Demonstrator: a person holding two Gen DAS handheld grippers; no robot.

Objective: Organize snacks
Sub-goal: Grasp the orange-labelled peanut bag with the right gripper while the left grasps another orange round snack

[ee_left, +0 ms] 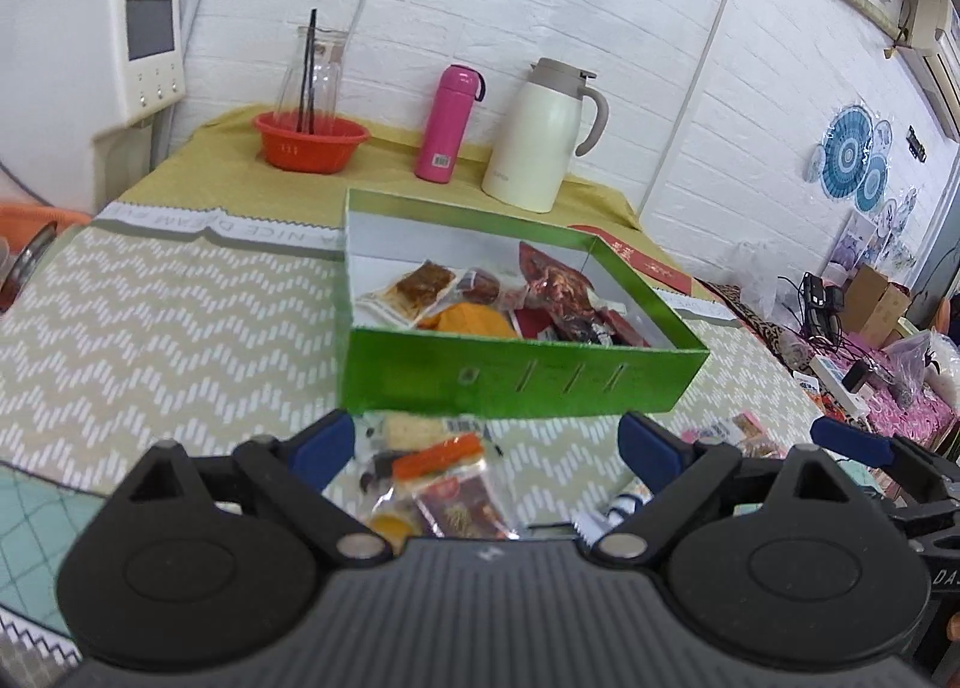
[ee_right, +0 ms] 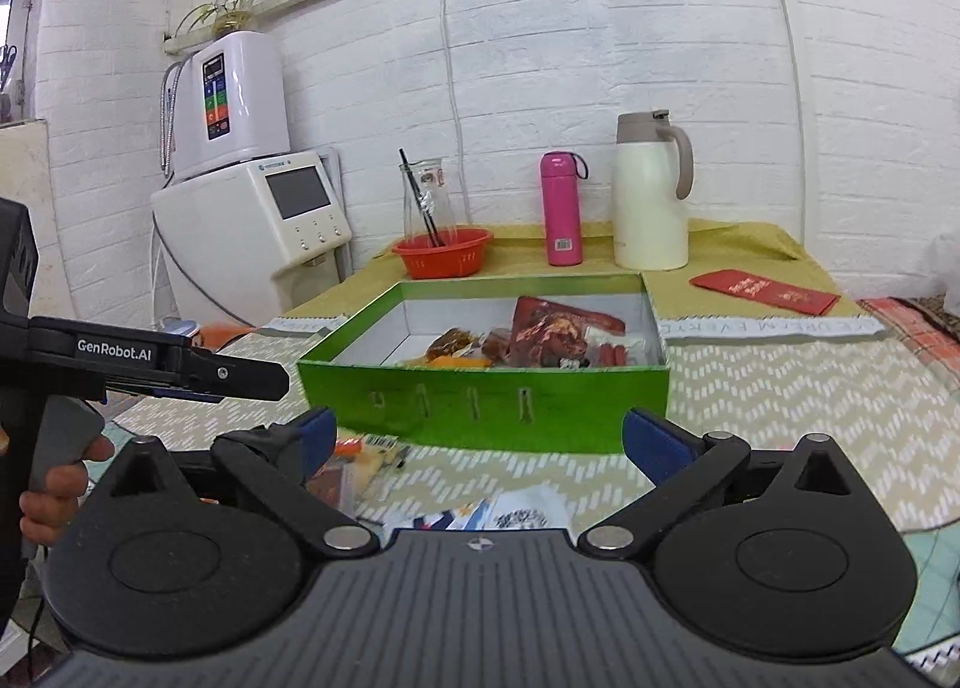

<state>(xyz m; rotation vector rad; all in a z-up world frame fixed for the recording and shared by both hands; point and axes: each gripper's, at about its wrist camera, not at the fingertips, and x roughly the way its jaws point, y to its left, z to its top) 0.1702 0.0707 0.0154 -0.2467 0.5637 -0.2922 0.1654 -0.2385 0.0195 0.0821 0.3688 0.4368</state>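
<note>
Snack packets [ee_left: 441,478]: lying loose on the tabletop [ee_left: 180,316], just near of the green box [ee_left: 516,376], which is already holding several.
Handling: likely light, crinkly, slippery film; contents probably crushable.
Hold: pinching a flat sealed edge looks safest.
Left gripper [ee_left: 486,442]: fingers spreading wide, gripping nothing.
Right gripper [ee_right: 480,442]: fingers spread, holding nothing.

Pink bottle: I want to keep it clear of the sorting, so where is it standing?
The pink bottle stands upright at the back of the table by the white brick wall, between the red basket and the cream jug, behind the green box.
</note>
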